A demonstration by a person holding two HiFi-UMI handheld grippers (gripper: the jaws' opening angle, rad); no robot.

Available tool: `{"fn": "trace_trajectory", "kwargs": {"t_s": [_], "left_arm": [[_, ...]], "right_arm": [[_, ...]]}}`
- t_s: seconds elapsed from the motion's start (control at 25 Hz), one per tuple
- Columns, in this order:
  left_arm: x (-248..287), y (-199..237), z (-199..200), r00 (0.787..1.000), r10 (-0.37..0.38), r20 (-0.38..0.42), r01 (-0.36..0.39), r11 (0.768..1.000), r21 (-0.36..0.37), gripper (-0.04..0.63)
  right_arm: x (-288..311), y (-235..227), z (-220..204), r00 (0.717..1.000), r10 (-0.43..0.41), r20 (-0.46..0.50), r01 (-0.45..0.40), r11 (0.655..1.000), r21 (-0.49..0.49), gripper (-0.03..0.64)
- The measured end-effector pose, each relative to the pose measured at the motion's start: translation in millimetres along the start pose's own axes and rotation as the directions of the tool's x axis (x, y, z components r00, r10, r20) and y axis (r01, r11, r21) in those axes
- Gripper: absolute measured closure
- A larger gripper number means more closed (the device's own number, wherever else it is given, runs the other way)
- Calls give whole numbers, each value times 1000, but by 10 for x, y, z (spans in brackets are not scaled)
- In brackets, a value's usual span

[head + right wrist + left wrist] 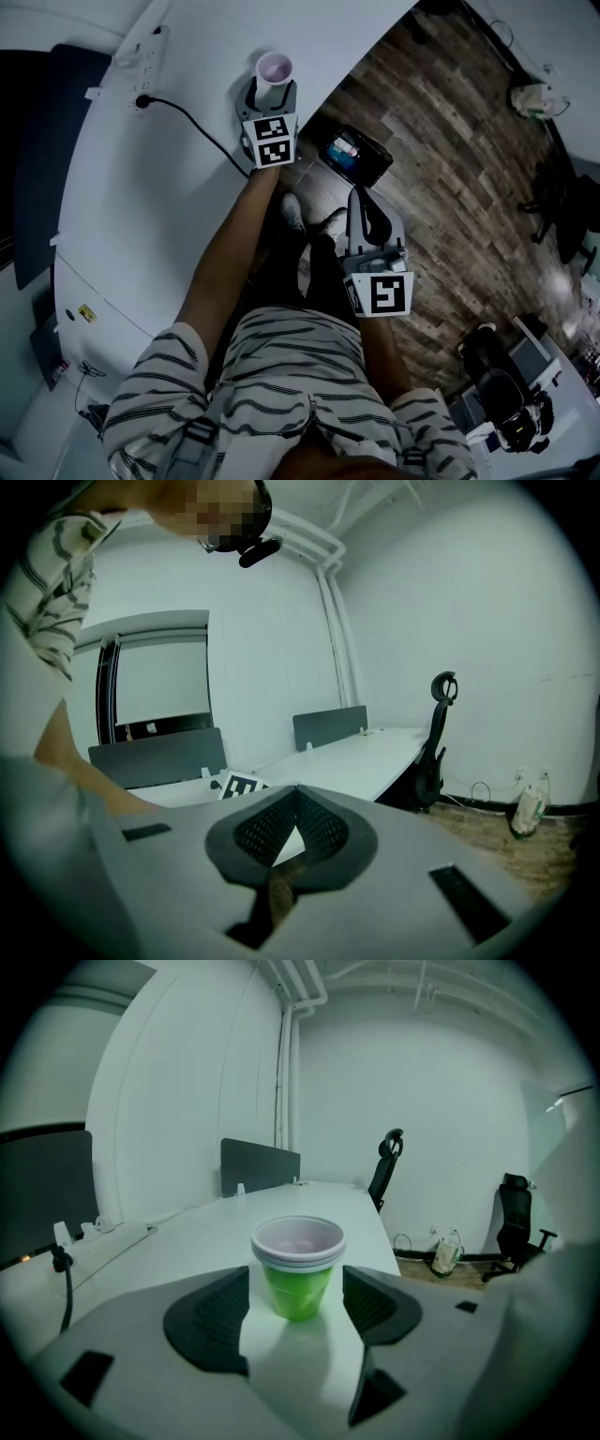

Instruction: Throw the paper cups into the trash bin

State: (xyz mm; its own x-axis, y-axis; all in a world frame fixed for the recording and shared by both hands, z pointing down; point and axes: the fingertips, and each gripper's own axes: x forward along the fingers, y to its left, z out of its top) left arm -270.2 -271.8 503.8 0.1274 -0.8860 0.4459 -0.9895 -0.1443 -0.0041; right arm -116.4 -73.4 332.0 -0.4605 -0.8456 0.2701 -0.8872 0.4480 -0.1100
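A stack of paper cups [274, 67], green outside with a white rim [298, 1265], stands upright on the white desk [169, 216] near its edge. My left gripper [272, 90] is open, with one jaw on each side of the cups' lower part [296, 1286]; a strip of desk shows between each pad and the cups. My right gripper [359, 195] hangs over the wooden floor beside the person's leg. Its jaws are shut with nothing between them [296, 795]. A dark bin-like container [370, 167] with coloured items inside sits on the floor just right of the desk edge.
A power strip [145, 61] and its black cable [192, 120] lie on the desk left of the cups. A grey divider panel [260, 1164] stands further along the desk. Black office chairs [386, 1162] [514, 1222] and a bag [446, 1253] are on the floor beyond.
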Motion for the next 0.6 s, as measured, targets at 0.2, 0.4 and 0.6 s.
{"fn": "trace_trajectory", "kwargs": {"t_s": [0.2,0.4,0.6], "left_arm": [[102,34,-2,1000,-3,-5,3,1000,-5,287],[190,46,-1,1000,-12,-7,12,1000,-3,288],[200,84,37,1000,3,16,-3,1000,-22,307]], "right_arm": [[-17,-8,-23,1000,-10,-7,10,1000,-2,607],[-32,-6,-82,1000,-18,-22,18,1000,-1,607],[-61,-26,-123,999,-29,-26,29,1000,0,606]]}}
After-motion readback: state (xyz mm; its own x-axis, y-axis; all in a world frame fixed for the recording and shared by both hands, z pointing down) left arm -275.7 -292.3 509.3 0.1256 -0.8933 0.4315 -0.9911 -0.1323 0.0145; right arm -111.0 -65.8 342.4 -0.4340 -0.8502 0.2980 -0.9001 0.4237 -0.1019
